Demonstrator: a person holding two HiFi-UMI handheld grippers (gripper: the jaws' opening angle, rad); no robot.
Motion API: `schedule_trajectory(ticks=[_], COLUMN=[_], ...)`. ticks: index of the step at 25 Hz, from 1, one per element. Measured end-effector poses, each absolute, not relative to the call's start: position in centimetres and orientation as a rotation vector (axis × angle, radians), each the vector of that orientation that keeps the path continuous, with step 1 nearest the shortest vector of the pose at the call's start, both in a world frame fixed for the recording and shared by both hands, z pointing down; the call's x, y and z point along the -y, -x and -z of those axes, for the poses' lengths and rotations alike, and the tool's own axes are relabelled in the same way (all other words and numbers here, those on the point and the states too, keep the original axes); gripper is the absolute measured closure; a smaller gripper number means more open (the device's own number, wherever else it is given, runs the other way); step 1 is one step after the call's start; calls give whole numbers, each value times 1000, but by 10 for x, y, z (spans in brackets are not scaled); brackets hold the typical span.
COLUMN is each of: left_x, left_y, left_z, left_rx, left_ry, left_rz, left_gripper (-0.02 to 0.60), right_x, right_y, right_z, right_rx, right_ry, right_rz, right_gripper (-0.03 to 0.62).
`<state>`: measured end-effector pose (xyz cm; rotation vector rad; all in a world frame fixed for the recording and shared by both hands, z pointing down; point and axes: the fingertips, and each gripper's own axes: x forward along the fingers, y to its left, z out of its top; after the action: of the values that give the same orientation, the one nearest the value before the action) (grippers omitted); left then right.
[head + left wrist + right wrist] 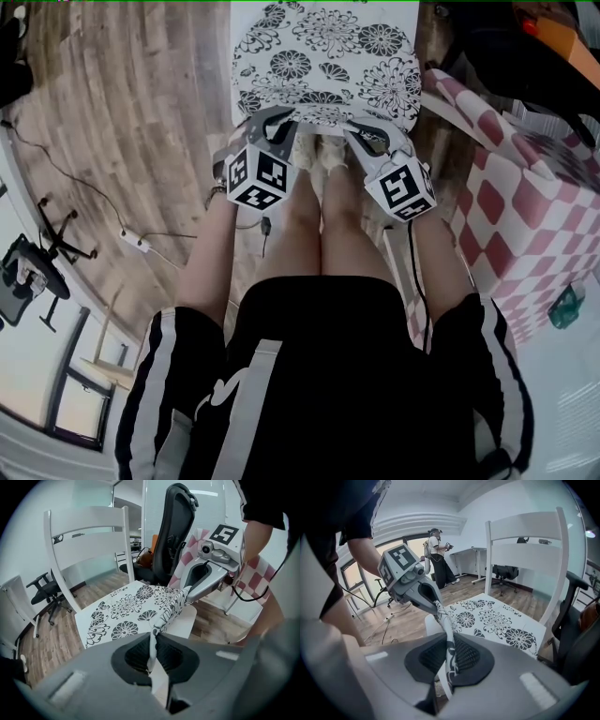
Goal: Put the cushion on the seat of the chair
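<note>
Item: flat white fabric cushion with black flower print (323, 56), spread over the seat of a white wooden chair with a slatted back (89, 531), near edge lifted clear of the white seat board (188, 620), far part low over the seat. Left tool (278, 120): grey, with a marker cube, jaws pressed together on the cushion's near left corner; in the left gripper view a fold of the printed cloth runs straight down between the ribbed pads (138, 656). Right tool (364, 133): same make, jaws pinching the near right corner, the cloth drawn up in a narrow twisted strip between its pads (466, 656). The two tools stand side by side at the chair's front edge, each visible in the other's view, both angled downward. Person: standing just in front of the chair, black shorts with white side stripes (319, 375), bare knees near the seat front. Surroundings: brown wood-plank floor (141, 112); pink-and-white checked cloth (506, 206) to the right of the chair; black high-backed office chair (178, 522) beyond it; white power strip (134, 242) on the floor at left; a second person (438, 557) standing far back in the room.
</note>
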<state>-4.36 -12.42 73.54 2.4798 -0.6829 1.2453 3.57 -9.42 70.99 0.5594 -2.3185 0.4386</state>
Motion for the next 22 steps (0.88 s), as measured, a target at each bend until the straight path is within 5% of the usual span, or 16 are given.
schedule_trajectory(ticks=[22], left_x=[101], left_y=[45], left_z=[-789], left_rx=[604], left_ry=[-2387], left_rz=[-1250], left_gripper=[563], right_x=[67], right_y=[-24], right_z=[-773], right_rx=[2248], right_ry=[-452], right_rz=[-542], right_gripper=[579])
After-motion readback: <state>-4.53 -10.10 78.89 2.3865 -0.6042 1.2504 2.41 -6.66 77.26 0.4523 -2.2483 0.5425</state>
